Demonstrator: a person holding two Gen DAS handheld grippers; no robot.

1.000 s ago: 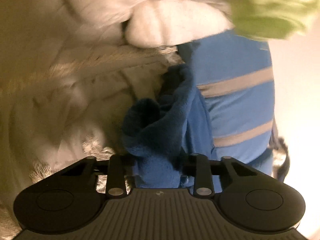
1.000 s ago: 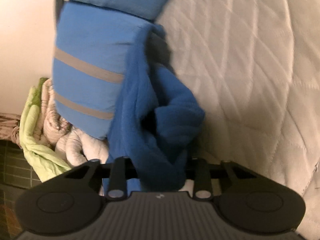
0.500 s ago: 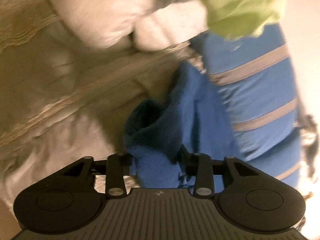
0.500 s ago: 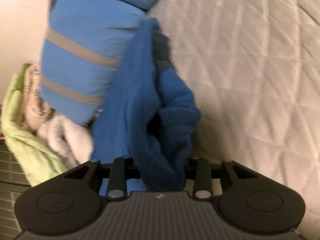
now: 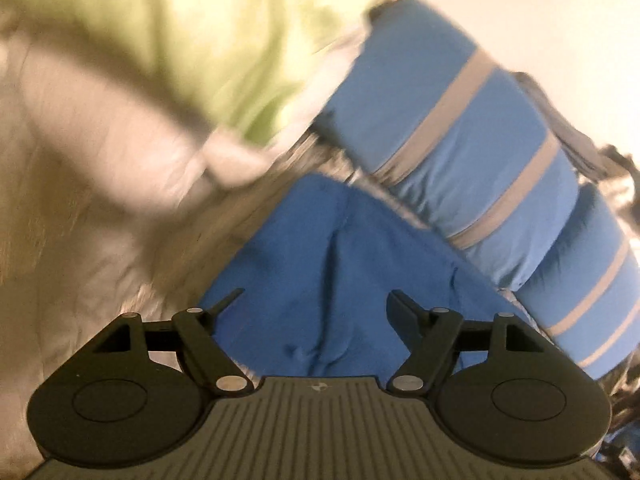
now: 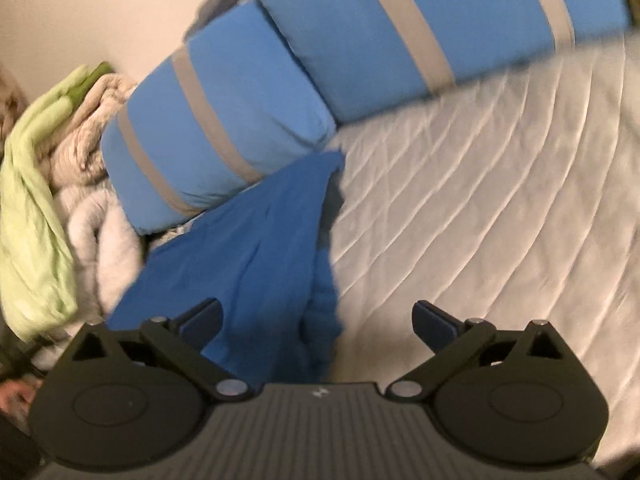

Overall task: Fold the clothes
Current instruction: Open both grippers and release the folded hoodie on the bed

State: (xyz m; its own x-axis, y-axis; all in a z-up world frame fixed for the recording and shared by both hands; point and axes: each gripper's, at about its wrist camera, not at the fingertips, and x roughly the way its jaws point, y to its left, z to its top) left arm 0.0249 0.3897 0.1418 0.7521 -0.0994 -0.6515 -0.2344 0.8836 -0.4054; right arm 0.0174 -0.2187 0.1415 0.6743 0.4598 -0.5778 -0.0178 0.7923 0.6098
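Note:
A dark blue fleece garment lies spread on the bed, its far end against a striped pillow. My left gripper hovers over its near part, open, with nothing between the fingers. In the right wrist view the same blue garment runs from the pillow down under my right gripper, which stands wide open above its right edge. Neither gripper holds cloth.
Two light blue pillows with grey stripes lean against the wall. A heap of green and whitish clothes sits left of them. A quilted white mattress cover stretches to the right. The left wrist view is motion-blurred.
Both grippers were shut on the bunched blue garment; now both are open and the garment lies flatter on the bed. The views have swung toward the pillows.

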